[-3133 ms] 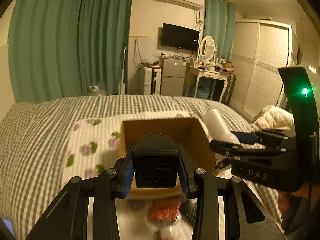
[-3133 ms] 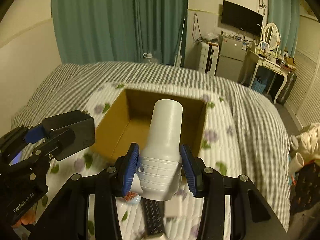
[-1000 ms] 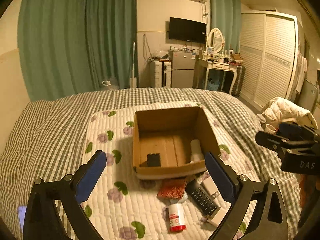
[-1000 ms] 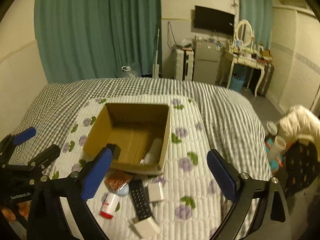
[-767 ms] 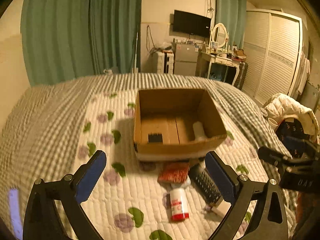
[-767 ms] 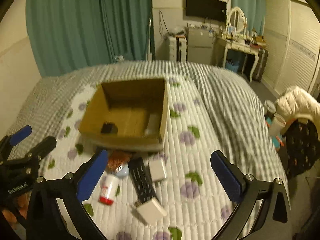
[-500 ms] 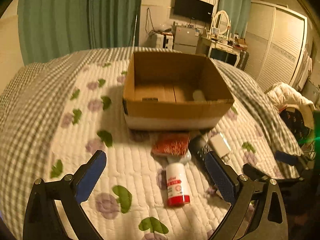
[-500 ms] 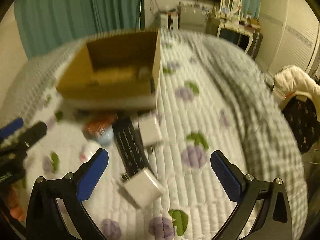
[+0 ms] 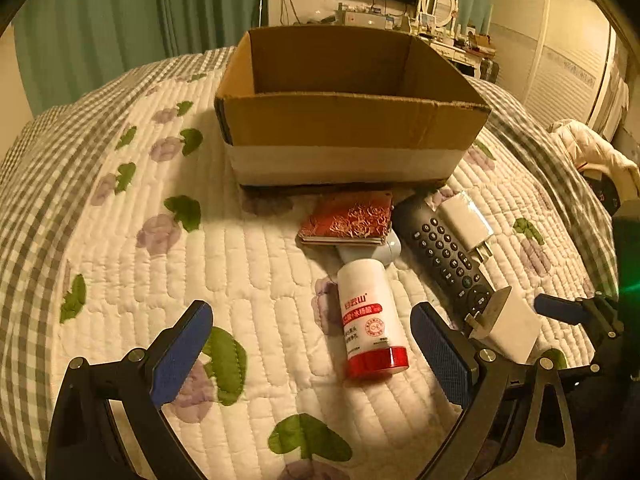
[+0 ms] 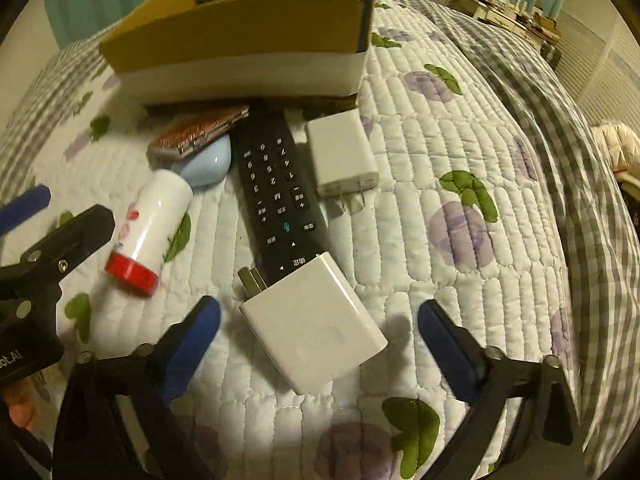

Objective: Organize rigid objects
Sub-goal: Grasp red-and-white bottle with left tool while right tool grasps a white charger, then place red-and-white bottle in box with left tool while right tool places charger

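Bottle (image 9: 366,318), chargers (image 10: 316,322), remote (image 10: 276,196) beside box (image 9: 344,136)

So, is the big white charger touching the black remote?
Touching. In the right wrist view the big white charger lies over the near end of the black remote, hiding its last buttons.

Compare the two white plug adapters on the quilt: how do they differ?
The larger white square plug adapter lies nearest, between the open right claw fingers; the smaller white plug adapter lies farther off, near the brown cardboard box. The larger one's prongs point toward the box and it overlaps the black remote control; the smaller one's point away and it lies beside the remote. Both are white with metal prongs.
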A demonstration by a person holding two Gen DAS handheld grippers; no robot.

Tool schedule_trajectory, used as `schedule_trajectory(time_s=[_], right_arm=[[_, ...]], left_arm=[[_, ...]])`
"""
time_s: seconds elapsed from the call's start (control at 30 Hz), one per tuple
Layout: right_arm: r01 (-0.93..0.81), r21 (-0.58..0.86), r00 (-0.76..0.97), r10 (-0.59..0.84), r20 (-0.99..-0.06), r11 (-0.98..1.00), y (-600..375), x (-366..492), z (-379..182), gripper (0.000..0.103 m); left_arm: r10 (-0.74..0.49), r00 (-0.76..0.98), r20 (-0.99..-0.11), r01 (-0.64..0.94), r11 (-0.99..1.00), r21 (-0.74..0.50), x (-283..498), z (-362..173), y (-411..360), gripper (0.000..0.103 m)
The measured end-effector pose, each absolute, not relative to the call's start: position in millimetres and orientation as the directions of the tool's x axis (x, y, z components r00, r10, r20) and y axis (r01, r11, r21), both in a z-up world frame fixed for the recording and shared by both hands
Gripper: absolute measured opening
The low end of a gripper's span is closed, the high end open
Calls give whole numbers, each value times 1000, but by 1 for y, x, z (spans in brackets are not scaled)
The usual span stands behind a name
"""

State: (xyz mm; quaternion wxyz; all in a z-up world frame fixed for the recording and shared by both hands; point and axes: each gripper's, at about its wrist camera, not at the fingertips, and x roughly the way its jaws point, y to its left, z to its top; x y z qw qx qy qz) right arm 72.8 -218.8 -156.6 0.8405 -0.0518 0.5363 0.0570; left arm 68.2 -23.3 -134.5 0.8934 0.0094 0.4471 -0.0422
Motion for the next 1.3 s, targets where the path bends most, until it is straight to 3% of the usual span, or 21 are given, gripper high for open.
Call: schedule_trajectory(time_s=[0.1,0.3,0.47,0.67,0.73,0.97,1.3], right_arm=[[-165,-20,421,52,-906,986,-216,71,-155,68],[-173,-12,438,66,-896,985,-218,68,-146,59],[-179,-17,442,64,-895,984,-222,69,-141,57],[-166,-5,450,72,-890,986,-230,72,-136,55],[-158,-8,459,66,-886,987,-232,72,-133,55],[-138,15,484,81,-871,990,-238,74,-122,54],[-169,56,583,146,-799,984,-234,88,-65,53]], left_arm=[[-77,581,-810,89,996,-31,73,-139,-29,101],[-96,562,-822,93,994,-52,76,-146,-38,98],[-105,537,-837,83,994,-71,81,-152,-35,86],[-148,501,-853,106,988,-110,85,-162,-37,60],[-179,491,-852,136,982,-128,83,-162,-41,37],[-150,541,-828,152,985,-79,74,-147,-43,36],[-149,676,-722,147,987,-66,70,-68,-31,36]])
